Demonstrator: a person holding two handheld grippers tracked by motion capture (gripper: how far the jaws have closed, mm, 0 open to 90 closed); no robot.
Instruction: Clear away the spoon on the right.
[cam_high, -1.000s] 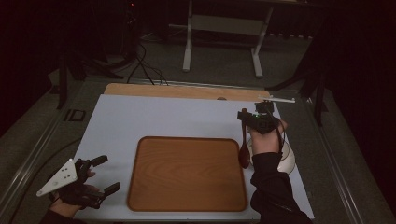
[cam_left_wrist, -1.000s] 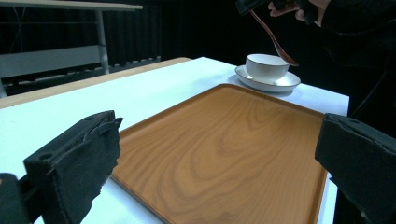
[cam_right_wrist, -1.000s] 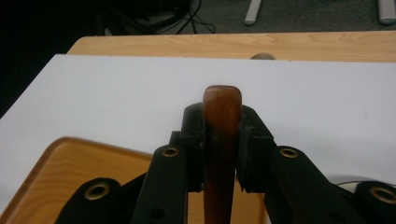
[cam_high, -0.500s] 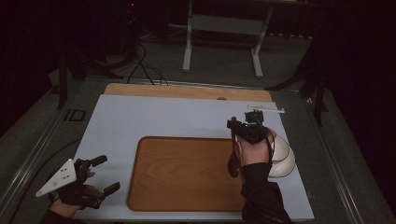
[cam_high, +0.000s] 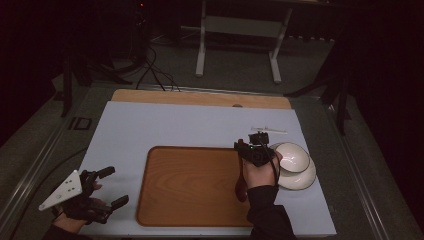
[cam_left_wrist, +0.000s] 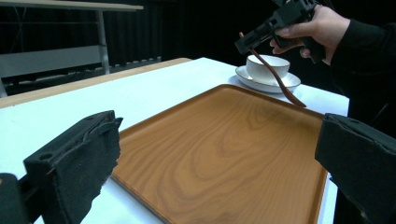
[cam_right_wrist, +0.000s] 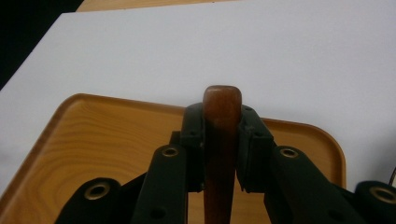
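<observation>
A dark brown wooden spoon hangs over the right edge of the wooden tray, its bowl end pointing down toward the near side. My right gripper is shut on its handle, which stands up between the jaws. From the left gripper view the spoon slants down just above the tray. My left gripper rests at the table's near left corner, open, with nothing between its fingers. A white bowl sits on a saucer just right of the right hand.
The tray lies on a white table top with a wooden strip along the far edge. A thin white stick lies behind the bowl. Beyond the table are cables and a stand's legs.
My right gripper has carried the spoon leftward and nearer, from beside the bowl to above the tray's right edge. The left gripper has stayed put.
</observation>
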